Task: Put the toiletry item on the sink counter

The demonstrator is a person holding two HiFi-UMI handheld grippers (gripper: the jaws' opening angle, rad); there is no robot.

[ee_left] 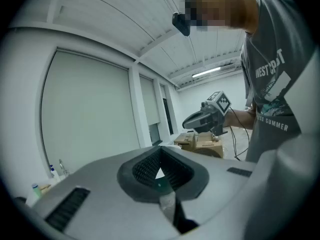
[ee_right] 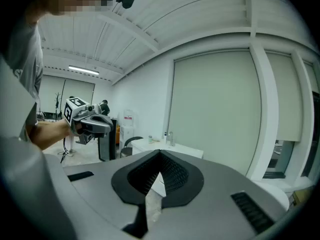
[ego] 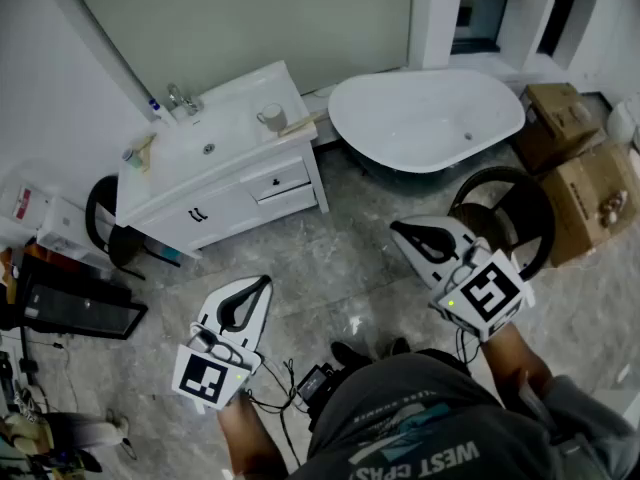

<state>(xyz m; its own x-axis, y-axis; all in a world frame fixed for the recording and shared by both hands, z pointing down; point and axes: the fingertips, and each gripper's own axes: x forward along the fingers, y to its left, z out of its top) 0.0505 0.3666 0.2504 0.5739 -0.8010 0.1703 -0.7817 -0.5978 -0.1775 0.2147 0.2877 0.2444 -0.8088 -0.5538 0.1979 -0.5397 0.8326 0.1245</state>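
The white sink counter stands at the far left, an arm's reach beyond both grippers. On it I see a faucet, a cup, a small blue-capped bottle and another small toiletry item by the basin. My left gripper hovers over the floor, shut, with nothing between its jaws. My right gripper is also shut and empty, held near the bathtub. In the left gripper view the jaws meet at the tip; in the right gripper view the jaws meet too.
A white bathtub lies behind the right gripper. Cardboard boxes and a round black chair stand at the right. A black chair and dark equipment sit left of the counter. Cables trail on the marble floor.
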